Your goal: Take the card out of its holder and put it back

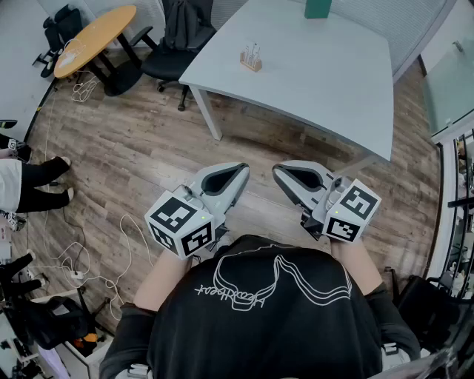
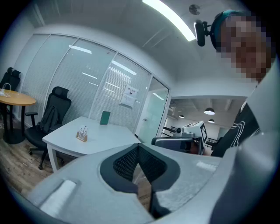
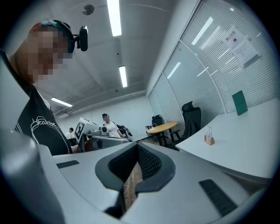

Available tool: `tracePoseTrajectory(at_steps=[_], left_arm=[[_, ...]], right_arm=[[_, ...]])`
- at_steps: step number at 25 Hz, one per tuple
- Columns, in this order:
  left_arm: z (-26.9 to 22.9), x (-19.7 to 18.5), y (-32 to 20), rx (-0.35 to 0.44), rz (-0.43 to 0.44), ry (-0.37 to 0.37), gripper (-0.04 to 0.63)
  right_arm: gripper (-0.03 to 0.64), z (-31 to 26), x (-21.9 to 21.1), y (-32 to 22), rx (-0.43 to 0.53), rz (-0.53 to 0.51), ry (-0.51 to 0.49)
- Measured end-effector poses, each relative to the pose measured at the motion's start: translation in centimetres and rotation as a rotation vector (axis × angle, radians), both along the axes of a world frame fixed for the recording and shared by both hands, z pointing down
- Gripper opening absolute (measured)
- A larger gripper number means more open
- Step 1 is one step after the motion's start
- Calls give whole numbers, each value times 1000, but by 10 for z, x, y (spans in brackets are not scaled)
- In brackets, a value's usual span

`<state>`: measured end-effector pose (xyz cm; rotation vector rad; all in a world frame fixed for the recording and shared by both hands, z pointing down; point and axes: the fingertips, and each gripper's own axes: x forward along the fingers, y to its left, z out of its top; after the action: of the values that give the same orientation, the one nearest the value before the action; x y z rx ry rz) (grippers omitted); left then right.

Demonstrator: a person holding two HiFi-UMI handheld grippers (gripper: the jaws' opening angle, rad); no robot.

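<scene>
White table bears a holder and perhaps a green sign.

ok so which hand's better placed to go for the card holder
Left, barely: both jaws are shut and far from the holder, but the left gripper tip sits more directly below it.

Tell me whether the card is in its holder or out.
In, it seems: a clear card stands upright in the wooden holder on the table.
</scene>
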<state>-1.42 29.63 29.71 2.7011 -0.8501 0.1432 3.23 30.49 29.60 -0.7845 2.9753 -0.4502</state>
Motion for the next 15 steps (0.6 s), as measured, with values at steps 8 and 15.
tracePoseTrajectory(at_steps=[8, 15], left_arm=[[-10, 13, 21, 21, -7, -1, 12], [-20, 28, 37, 66, 5, 10, 12]], right_arm=[[9, -11, 12, 18, 2, -26, -33], [9, -18, 24, 32, 12, -30, -23]])
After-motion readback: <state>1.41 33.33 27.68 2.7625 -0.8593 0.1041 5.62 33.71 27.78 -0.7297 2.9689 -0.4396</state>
